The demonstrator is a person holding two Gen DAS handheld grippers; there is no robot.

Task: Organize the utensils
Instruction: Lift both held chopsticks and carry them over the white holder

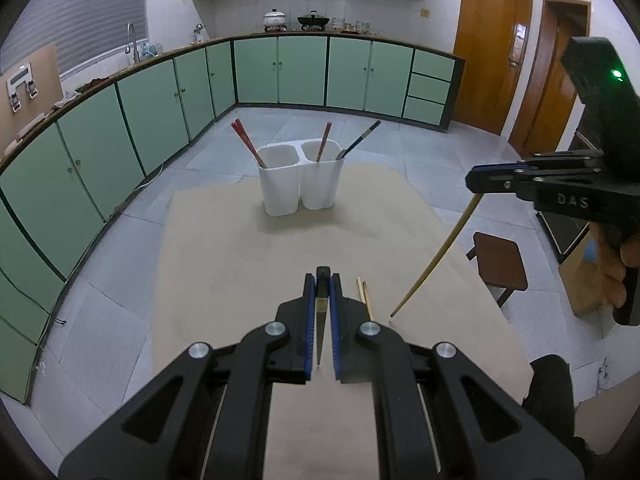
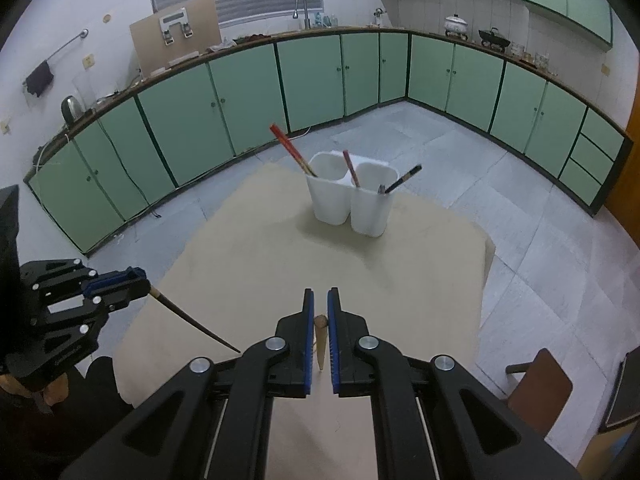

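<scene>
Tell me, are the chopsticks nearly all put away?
Partly. The white two-cup holder already has red chopsticks in one cup, another red one and a dark one in the other. The left claw grips a dark chopstick; the right claw grips a tan chopstick. A light pair lies on the table.

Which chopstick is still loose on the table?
The pale bamboo chopstick lying flat just right of the left claw. The others are either claw-held or standing in the white holder.
</scene>
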